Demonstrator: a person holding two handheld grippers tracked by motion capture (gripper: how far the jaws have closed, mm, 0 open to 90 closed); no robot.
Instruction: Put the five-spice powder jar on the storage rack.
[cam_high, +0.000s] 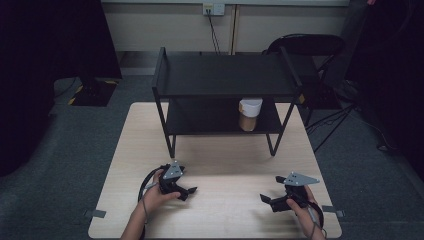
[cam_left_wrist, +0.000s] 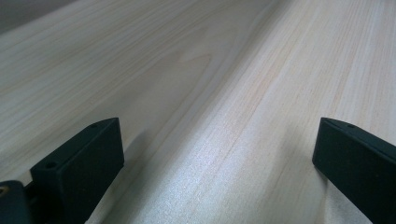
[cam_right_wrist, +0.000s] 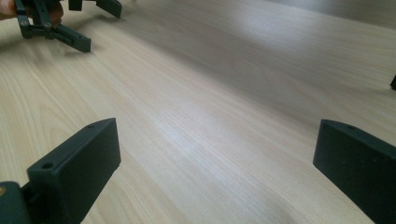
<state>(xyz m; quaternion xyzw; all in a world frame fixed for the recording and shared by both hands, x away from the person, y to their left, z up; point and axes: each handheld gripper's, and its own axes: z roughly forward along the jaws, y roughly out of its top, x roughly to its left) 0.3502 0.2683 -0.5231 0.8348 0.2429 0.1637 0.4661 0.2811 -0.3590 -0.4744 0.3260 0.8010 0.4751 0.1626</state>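
While both hands rest low on the pale wooden tabletop (cam_high: 215, 165), a black shelf (cam_high: 225, 75) stands at its far side. On the lower board of this shelf, toward its right end, sits a brown jar (cam_high: 249, 115) with a white lid. The left gripper (cam_high: 189, 191) lies in front of the shelf, near its left legs, with its jaws spread wide apart and nothing between them. The right gripper (cam_high: 266, 199) lies in front of the shelf's right legs, also released and grasping nothing. The two grippers point toward each other, well apart.
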